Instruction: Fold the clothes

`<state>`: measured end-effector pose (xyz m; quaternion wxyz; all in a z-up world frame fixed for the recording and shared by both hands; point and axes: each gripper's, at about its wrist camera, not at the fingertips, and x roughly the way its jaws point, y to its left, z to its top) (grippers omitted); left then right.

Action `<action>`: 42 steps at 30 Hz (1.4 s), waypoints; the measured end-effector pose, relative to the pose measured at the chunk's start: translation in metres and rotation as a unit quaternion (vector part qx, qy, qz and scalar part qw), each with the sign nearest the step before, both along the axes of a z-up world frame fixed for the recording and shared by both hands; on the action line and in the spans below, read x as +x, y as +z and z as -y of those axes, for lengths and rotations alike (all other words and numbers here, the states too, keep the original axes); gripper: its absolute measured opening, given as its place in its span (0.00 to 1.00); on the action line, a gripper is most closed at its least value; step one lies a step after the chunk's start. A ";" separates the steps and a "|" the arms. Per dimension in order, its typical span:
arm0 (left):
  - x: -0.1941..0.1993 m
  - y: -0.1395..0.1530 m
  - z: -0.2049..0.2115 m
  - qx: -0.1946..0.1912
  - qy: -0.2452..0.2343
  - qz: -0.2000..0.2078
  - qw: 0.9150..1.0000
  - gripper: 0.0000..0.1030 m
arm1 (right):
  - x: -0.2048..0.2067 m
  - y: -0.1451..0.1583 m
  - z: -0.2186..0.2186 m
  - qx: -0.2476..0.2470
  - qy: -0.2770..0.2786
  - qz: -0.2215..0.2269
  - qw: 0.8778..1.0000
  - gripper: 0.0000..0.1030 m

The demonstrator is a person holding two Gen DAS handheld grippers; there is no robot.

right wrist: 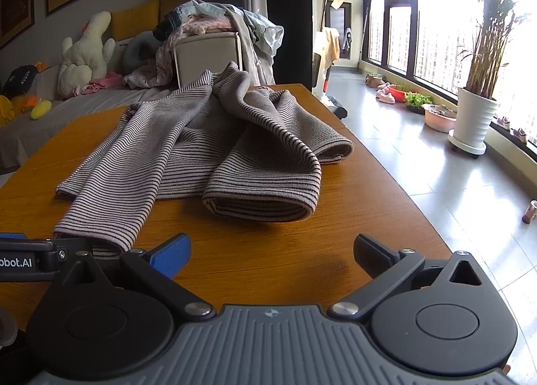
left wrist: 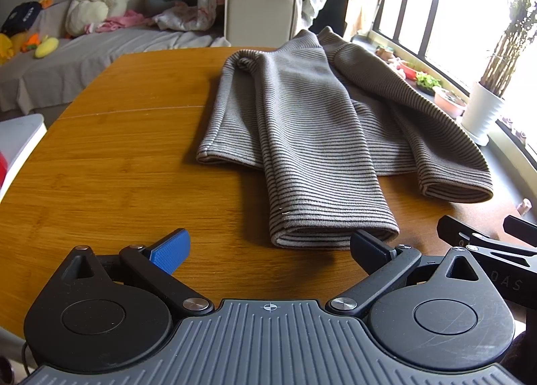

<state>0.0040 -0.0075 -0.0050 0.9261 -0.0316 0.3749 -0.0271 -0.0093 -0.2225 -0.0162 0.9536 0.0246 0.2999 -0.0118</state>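
1. The striped garment (left wrist: 312, 123) lies on the wooden table (left wrist: 117, 157), toward its right half. Both sleeves are laid over the body and run toward the near edge; the cuffs overhang the hem.
2. Left gripper (left wrist: 268, 247): fingers spread wide, holding nothing. The near sleeve cuff (left wrist: 335, 230) lies just ahead, close to its right finger; contact cannot be confirmed.
3. Right gripper (right wrist: 272, 251): fingers spread wide, holding nothing. The other cuff (right wrist: 261, 204) lies ahead of it, apart.
4. Judged step: sleeves are folded in; the lengthwise fold is not yet done.
5. The next move likely calls for pinching the near end with both grippers and carrying it to the far end.
6. A laundry pile (right wrist: 214, 29) sits beyond the table.
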 end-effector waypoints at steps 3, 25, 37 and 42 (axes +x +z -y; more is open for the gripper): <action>-0.001 0.000 0.000 0.001 -0.001 0.002 1.000 1.00 | 0.000 0.000 -0.001 -0.001 0.001 -0.001 1.000 1.00; -0.001 0.001 0.002 0.003 -0.002 0.004 1.000 1.00 | 0.001 -0.002 0.001 0.001 0.000 -0.004 1.000 1.00; 0.013 0.012 0.000 -0.007 -0.019 0.009 1.000 1.00 | 0.011 0.010 0.008 -0.002 0.010 0.008 1.000 1.00; 0.035 0.025 0.002 -0.021 -0.040 0.011 0.999 1.00 | 0.033 0.032 0.026 0.042 0.032 0.017 0.998 1.00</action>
